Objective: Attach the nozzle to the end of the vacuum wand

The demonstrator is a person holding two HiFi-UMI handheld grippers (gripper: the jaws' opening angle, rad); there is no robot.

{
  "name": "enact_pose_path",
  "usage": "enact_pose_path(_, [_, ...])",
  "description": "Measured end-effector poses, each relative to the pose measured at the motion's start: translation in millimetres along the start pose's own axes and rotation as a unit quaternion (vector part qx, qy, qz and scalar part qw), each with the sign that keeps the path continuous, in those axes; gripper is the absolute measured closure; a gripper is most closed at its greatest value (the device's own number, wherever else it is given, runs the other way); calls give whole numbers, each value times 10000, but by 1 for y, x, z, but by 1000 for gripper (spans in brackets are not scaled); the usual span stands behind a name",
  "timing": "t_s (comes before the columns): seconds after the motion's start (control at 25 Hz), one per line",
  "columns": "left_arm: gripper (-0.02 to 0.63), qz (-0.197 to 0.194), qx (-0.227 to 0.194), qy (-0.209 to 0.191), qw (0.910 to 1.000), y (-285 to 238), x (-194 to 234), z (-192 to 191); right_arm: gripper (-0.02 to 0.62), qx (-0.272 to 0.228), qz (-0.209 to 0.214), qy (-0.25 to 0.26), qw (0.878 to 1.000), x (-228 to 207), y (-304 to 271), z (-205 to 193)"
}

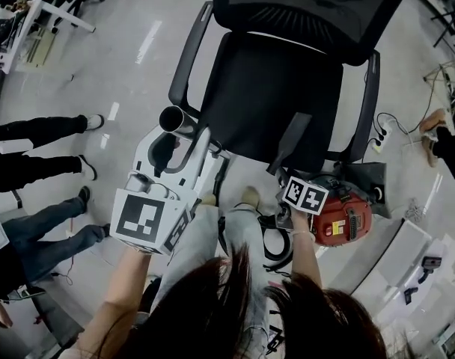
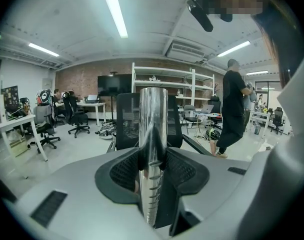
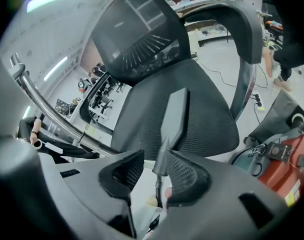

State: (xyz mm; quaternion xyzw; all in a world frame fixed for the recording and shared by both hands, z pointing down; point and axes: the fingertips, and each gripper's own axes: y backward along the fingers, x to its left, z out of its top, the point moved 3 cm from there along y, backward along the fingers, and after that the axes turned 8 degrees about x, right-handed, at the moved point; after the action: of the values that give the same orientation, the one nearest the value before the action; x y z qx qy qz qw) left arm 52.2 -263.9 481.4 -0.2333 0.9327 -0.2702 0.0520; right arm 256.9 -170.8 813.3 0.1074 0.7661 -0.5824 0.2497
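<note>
**Wand pinched on the left, nozzle loose between spread jaws on the right.**

Starting at 8 o'clock in the head view: the left gripper [image 2: 153,165] has its pads pressed onto both sides of the chrome vacuum wand [image 1: 176,120]. The tube's open end aims up toward 12 o'clock, beside the left armrest of the black office chair [image 1: 280,88]. Moving across the seat to about 2 o'clock, there's the dark grey nozzle [image 1: 293,140], slanting over the seat's front corner and well apart from the wand's end. Right below it sits the right gripper [image 3: 153,168], jaws spread. The nozzle's narrow lower end stands between them, close to the right-hand pad with a clear gap on the other side, so it isn't clamped. At 4 o'clock, just beside that gripper, sits the red vacuum body [image 1: 346,217] on the floor.
</note>
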Motion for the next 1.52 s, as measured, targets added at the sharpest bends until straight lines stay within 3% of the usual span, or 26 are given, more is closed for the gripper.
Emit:
enact_pose_path(0.16, [448,36,-147,146,9998,-4,-1,5,448,79,35,-74,9999,-5,-16,2])
enact_pose_path(0.52, [448,-29,28,22,10000,-5,3,-3,417,221,17,-224,9995,-13,-47,5])
enact_pose_path(0.68, [448,56,-112,216,9997,-13,6,2,411,329,-59,-266,9991,-20,-62,8])
enact_pose_path(1.12, [448,74,-92,251,9996,-16,8,0,402,623,-209,-417,9970,-25,-91,13])
enact_pose_path(1.36, [448,79,-100,254,9996,-16,8,-1,402,772,-464,-456,9949,-28,-100,14])
enact_pose_path(1.52, [448,81,-102,256,9996,-16,8,-1,402,950,-873,-408,9908,-31,-107,14])
